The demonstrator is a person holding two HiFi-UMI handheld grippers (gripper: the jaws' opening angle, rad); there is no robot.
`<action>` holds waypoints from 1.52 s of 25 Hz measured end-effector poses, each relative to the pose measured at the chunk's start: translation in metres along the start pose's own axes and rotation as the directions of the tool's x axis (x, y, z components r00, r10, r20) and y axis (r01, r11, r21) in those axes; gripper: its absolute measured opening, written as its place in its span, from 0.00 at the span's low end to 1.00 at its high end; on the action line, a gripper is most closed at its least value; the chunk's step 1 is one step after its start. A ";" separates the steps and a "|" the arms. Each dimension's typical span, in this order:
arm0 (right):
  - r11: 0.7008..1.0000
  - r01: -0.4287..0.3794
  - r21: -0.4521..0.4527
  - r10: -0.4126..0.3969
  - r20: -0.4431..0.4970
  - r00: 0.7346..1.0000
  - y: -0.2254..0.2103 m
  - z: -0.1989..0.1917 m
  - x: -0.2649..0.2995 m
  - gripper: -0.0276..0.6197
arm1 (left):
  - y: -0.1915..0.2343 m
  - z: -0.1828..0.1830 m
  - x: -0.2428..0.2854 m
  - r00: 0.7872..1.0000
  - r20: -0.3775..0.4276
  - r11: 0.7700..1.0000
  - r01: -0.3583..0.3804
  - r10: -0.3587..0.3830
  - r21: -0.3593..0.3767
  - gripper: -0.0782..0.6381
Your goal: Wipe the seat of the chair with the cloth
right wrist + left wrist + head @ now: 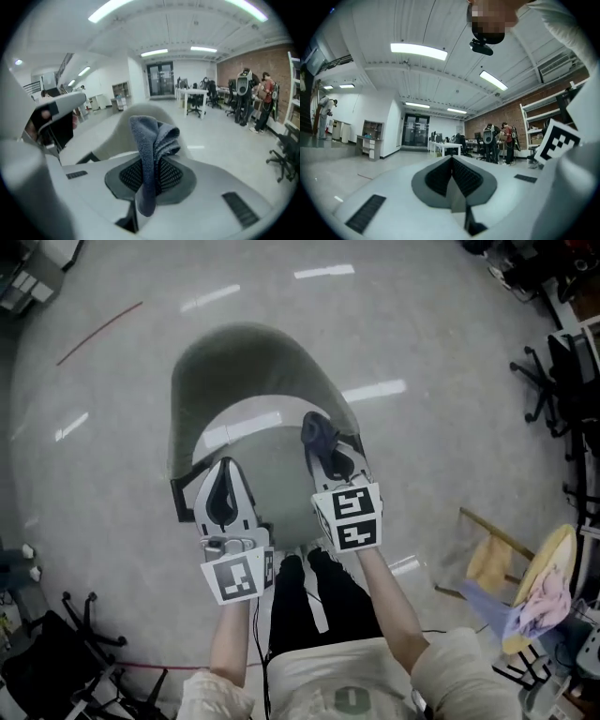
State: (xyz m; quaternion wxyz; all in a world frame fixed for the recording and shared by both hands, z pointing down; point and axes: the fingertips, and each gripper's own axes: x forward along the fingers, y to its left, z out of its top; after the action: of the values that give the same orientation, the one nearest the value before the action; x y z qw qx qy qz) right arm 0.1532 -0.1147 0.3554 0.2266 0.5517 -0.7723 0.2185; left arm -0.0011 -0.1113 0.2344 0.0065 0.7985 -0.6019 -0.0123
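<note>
Chair (246, 371) ringed by bare floor (112, 427), office chairs (553, 381) well to its right; above its seat (281, 465), right gripper (328, 454) pinches the cloth (151, 140), left gripper (223, 482) pressed together.

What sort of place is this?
Probably an open-plan office or lab: white desks with rolling office chairs, a brick wall, and long ceiling strip lights over a polished floor.
</note>
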 end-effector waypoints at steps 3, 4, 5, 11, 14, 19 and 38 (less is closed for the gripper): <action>0.999 0.011 -0.031 -0.006 0.165 0.986 0.014 0.095 -0.053 0.12 | 0.004 0.073 -0.001 0.997 0.064 0.999 -0.036 0.036 -0.006 0.13; 0.999 0.020 -0.045 -0.009 0.216 0.976 0.018 0.122 -0.074 0.12 | 0.005 0.097 -0.004 0.996 0.079 0.999 -0.050 0.051 -0.010 0.13; 0.998 0.030 -0.058 -0.013 0.270 0.963 0.021 0.147 -0.096 0.12 | 0.006 0.121 -0.008 0.993 0.095 0.998 -0.063 0.065 -0.016 0.13; 0.999 0.005 -0.052 0.024 0.535 0.844 0.047 0.246 -0.201 0.12 | 0.004 0.230 -0.028 0.977 0.188 0.995 -0.094 0.101 -0.044 0.13; 0.997 -0.043 -0.062 0.071 0.580 0.811 0.070 0.253 -0.227 0.12 | -0.007 0.238 -0.048 0.980 0.180 0.997 -0.078 0.079 -0.015 0.13; 0.991 -0.039 -0.127 0.107 0.594 0.797 0.090 0.256 -0.247 0.12 | -0.017 0.241 -0.062 0.987 0.153 0.999 -0.043 0.045 -0.014 0.13; 0.980 0.011 -0.201 0.111 0.585 0.804 0.092 0.252 -0.249 0.12 | -0.012 0.261 -0.060 0.978 0.209 1.000 -0.018 0.014 0.019 0.13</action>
State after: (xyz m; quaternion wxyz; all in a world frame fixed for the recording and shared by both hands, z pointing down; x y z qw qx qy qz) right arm 0.1097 -0.0481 -0.0018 0.0209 0.5469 -0.8362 -0.0352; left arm -0.0128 -0.0495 -0.0259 -0.0648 0.7879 -0.6058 -0.0895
